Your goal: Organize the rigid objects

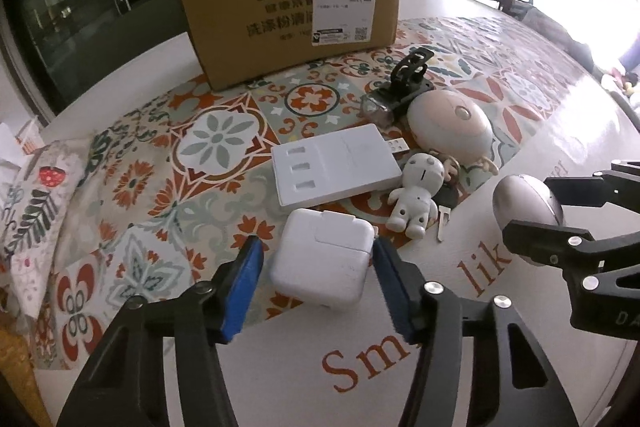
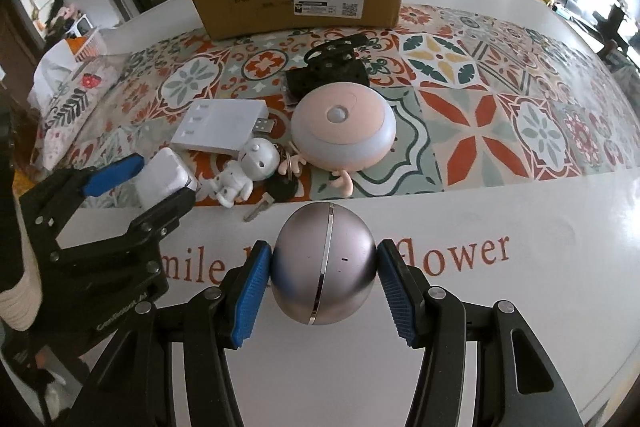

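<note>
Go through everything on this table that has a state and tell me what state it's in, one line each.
Left claw: around the white square charger, a gap on one side.
Right claw: shut on the silver metal ball.
Brown cardboard box: upright, top flaps not visible.
White flat USB hub: lying flat, unplugged.
White doll keychain: lying on its back.
Pink round night light: resting on the tablecloth.
Black clip mount: behind the night light.

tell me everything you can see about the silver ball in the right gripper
The silver ball is a smooth, matte metallic sphere, split by a thin chrome band running top to bottom, with a tiny dark slot on its front. It looks like brushed metal or metal-coated plastic. The right gripper is shut on it, blue pads pressing its left and right sides, over the white printed part of the tablecloth. Whether it rests on the cloth is unclear.
</note>
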The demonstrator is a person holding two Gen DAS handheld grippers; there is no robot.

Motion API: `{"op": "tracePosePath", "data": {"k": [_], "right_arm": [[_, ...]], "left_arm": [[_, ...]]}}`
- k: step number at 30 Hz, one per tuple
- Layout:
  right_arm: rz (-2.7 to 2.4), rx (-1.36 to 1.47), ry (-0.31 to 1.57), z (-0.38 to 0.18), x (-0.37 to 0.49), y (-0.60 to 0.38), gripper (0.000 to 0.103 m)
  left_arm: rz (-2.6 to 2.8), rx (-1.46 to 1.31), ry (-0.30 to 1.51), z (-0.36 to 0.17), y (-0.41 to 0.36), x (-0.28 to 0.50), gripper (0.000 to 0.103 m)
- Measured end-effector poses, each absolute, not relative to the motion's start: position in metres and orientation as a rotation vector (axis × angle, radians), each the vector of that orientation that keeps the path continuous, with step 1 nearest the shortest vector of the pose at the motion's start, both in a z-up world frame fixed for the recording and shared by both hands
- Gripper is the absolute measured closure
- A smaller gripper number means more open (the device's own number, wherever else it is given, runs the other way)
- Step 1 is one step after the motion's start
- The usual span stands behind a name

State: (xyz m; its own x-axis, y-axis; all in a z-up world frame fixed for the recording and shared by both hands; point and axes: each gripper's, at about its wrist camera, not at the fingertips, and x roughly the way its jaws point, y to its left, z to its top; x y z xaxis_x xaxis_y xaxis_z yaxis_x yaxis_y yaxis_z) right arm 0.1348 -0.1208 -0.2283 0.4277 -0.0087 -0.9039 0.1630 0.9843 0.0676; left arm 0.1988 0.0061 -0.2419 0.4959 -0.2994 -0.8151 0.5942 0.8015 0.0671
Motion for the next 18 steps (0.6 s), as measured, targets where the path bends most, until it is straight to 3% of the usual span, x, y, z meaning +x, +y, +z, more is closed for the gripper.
{"op": "tracePosePath", "data": {"k": [2, 18], "right_arm": [[-0.114, 0.152, 1.13, -0.229, 0.136, -0.12, 0.048], [-0.102, 0.163, 1.111, -0.222, 0.131, -0.119, 0.048]], "left_arm": [[-0.571, 0.357, 0.912, -0.245, 0.006, 0.2, 0.052], [-0.535, 0.304, 0.892, -0.229, 0.013, 0.19, 0.056]]}}
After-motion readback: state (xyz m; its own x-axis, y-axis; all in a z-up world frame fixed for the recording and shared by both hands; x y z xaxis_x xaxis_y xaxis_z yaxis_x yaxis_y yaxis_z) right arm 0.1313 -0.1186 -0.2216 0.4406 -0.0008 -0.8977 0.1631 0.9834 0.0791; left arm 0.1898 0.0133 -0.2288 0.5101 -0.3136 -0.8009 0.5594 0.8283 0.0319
